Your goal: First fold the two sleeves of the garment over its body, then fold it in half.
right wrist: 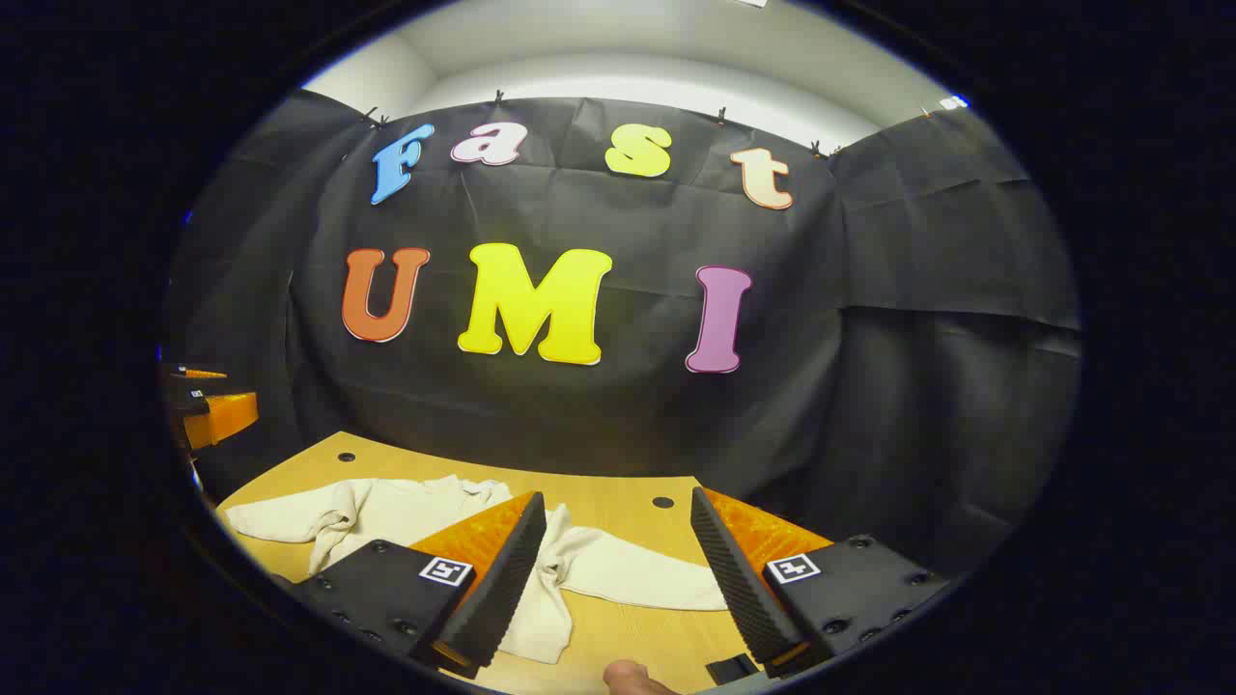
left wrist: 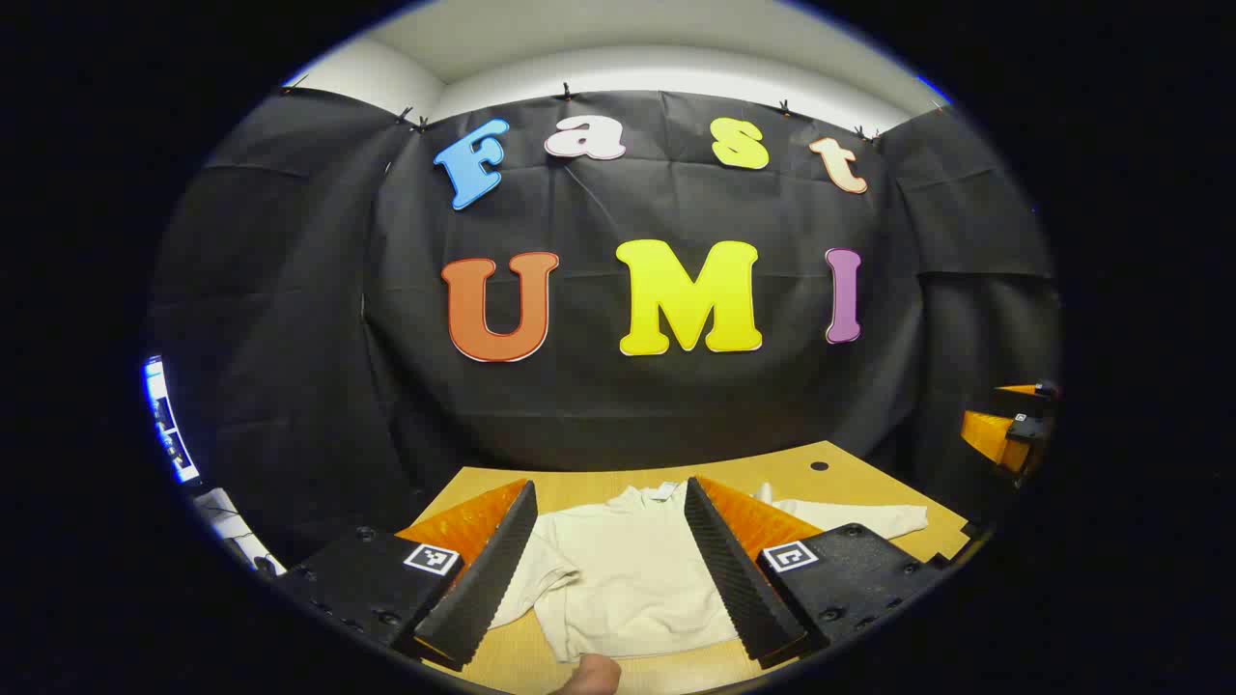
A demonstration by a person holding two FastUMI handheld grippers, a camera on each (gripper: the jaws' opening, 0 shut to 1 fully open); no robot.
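A cream long-sleeved garment (left wrist: 628,569) lies flat on the wooden table (left wrist: 859,483), collar toward the booth wall. In the left gripper view one sleeve (left wrist: 850,519) stretches out to the right, and the other (left wrist: 546,579) is bunched against the body. My left gripper (left wrist: 610,487) is open above the garment's body, touching nothing. In the right gripper view the garment (right wrist: 386,512) lies to the left and its straight sleeve (right wrist: 637,582) runs across between the fingers. My right gripper (right wrist: 616,497) is open above that sleeve, holding nothing.
The table has small round holes (right wrist: 662,502) near its far edge. The right gripper (left wrist: 1004,434) hangs at the far right of the left gripper view. The left gripper (right wrist: 208,410) sits at the left edge of the right gripper view. A thumb (left wrist: 591,676) shows at the bottom. A lit screen (left wrist: 166,425) stands far left.
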